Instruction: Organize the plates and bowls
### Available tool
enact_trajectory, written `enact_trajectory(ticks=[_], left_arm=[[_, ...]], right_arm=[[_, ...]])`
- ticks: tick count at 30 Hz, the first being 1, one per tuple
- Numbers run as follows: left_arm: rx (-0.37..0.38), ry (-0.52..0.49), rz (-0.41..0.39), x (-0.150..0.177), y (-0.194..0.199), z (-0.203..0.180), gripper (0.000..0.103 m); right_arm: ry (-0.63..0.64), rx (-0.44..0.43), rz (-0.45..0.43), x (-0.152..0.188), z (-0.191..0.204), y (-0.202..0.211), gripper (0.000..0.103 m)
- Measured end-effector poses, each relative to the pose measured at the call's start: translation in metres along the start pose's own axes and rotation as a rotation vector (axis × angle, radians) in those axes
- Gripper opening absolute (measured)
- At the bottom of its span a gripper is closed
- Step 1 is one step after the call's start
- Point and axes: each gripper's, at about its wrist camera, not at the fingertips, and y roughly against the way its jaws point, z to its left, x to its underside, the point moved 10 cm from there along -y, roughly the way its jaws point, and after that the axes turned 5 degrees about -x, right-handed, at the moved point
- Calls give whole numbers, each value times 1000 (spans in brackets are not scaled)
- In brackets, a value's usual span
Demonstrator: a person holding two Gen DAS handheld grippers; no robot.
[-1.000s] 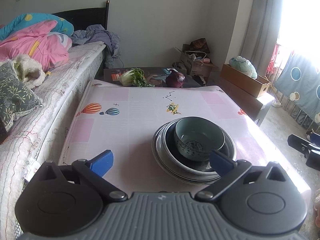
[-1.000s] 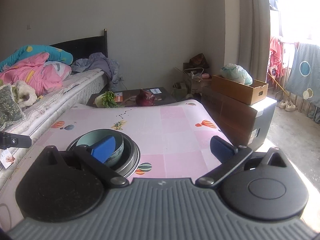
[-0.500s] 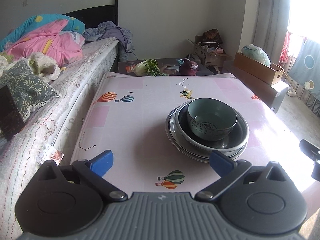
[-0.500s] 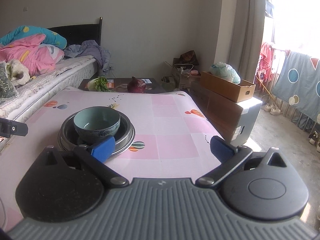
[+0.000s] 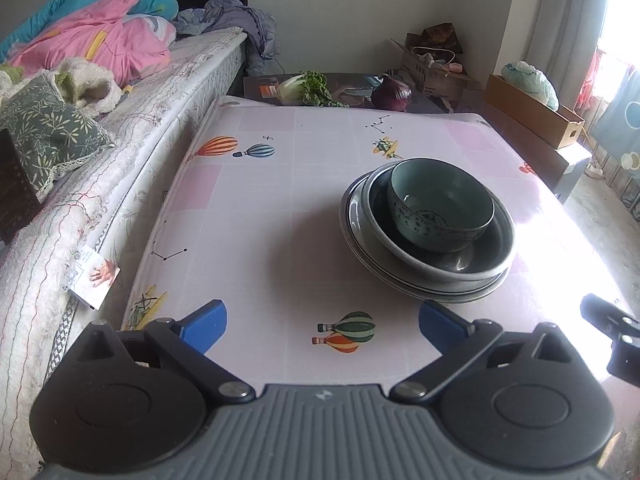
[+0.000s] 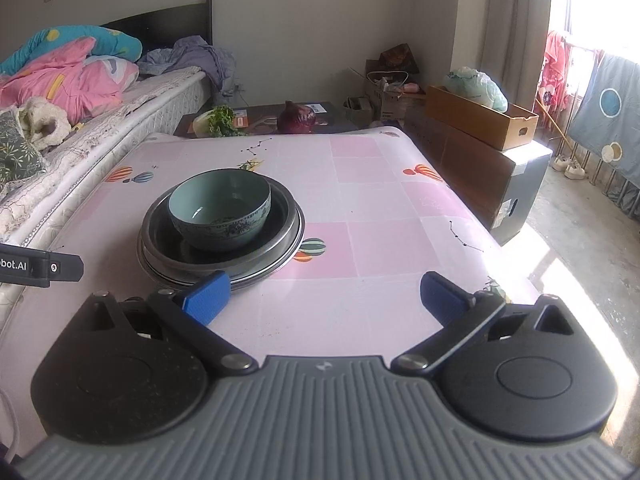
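A teal patterned bowl (image 5: 440,208) (image 6: 220,208) stands upright inside a dark deep dish (image 5: 484,256) (image 6: 280,220), which rests on a grey rimmed plate (image 5: 352,216) (image 6: 148,264). The stack sits on a pink table (image 5: 260,208) (image 6: 380,220) with balloon prints. My left gripper (image 5: 322,326) hangs open over the near table edge, short of the stack, which lies ahead and to its right. My right gripper (image 6: 324,296) is open too, with the stack just beyond its left fingertip (image 6: 206,294). Neither holds anything.
A bed (image 5: 120,92) with a pink quilt runs along the table's left side. Beyond the far edge a low dark table carries a leafy cabbage (image 5: 304,88) and a purple cabbage (image 5: 392,96). Cardboard boxes (image 6: 480,120) stand to the right, above bare floor.
Both grippers have pulled back toward the near edge of the table and stayed open. The stack now lies farther ahead in both views and has not moved.
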Motion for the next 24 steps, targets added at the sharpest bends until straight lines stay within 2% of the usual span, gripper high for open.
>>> enact_trajectory(ticks=[6, 24], left_arm=[[-16, -22, 44, 9, -9, -3, 103], [-40, -67, 70, 14, -12, -15, 103]], right_arm=[[-24, -11, 45, 4, 6, -13, 102], [-45, -22, 82, 4, 8, -24, 102]])
